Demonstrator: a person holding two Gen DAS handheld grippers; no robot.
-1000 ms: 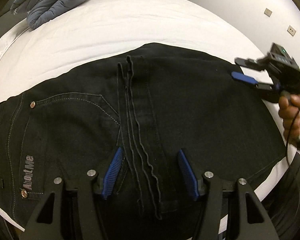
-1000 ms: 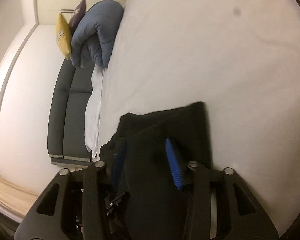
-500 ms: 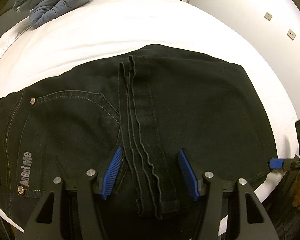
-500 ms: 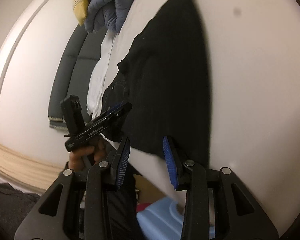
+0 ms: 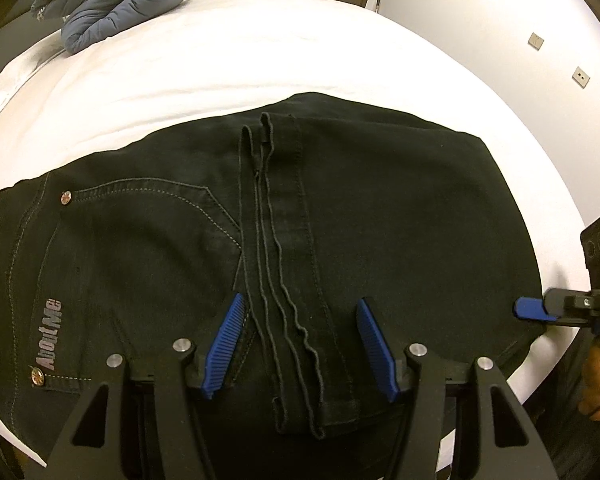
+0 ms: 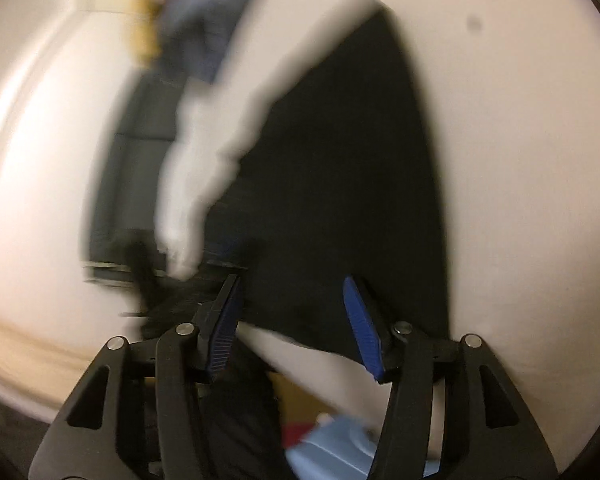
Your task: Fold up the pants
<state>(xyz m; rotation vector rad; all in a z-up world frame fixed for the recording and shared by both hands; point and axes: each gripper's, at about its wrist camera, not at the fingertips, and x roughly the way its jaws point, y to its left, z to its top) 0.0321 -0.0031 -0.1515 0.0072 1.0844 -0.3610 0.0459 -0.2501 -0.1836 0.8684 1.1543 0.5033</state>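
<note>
Black jeans lie folded on the white bed, with the stacked leg hems running down the middle. My left gripper hovers open with its blue pads on either side of those hems and not pressing them. In the left wrist view my right gripper sits at the jeans' right edge, held by a hand. The right wrist view is blurred. There my right gripper has its jaws opening, the jeans lie ahead, and their near edge shows between the fingers, ungripped.
A blue-grey quilt is bundled at the bed's far left corner, with a yellow cushion and a dark sofa beyond it. A wall with sockets runs along the right. A light blue box sits below the bed's edge.
My right gripper let go of the cloth at the jeans' far right corner, swung to their near right edge by the bedside, and its jaws widened. My left gripper stayed put.
</note>
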